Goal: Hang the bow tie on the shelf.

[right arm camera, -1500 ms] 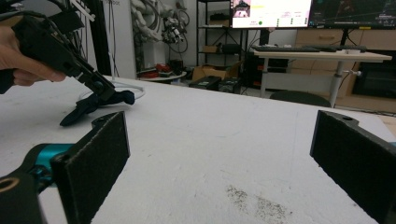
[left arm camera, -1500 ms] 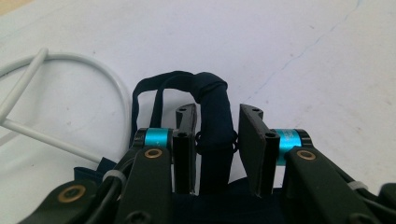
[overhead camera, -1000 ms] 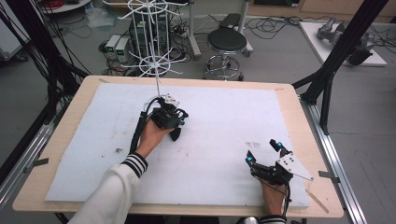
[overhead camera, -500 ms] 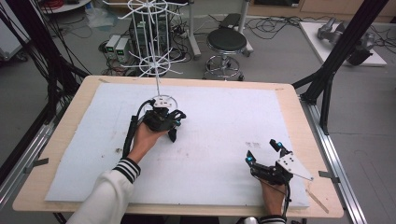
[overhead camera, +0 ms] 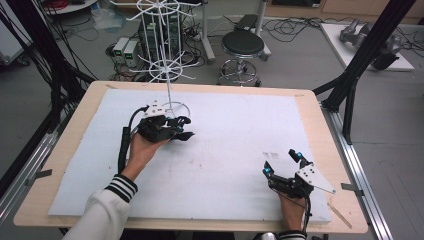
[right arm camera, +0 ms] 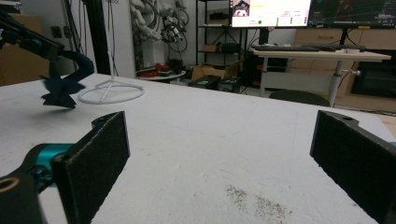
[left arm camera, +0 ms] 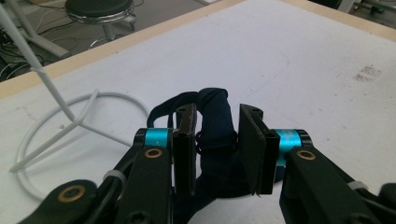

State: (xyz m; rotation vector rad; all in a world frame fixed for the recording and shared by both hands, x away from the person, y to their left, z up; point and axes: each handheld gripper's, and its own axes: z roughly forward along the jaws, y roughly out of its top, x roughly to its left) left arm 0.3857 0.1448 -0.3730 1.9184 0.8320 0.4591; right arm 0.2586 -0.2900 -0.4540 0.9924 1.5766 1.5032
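My left gripper is shut on a dark blue cloth piece, a soft knotted band that bulges up between the two pads and hangs below them. In the right gripper view the cloth piece hangs a little above the white mat, with a shadow under it. It sits just in front of the ring base of a white wire rack stand. My right gripper rests near the front right of the mat, jaws open and wide apart, with nothing between them.
The white mat covers a wooden table. The rack's pole rises to wire arms above the table's back edge. A stool and cables stand on the floor behind. Black frame posts flank the table.
My left hand has shifted a little left and up with the cloth piece, closer to the rack's ring base. The right hand has stayed where it was.
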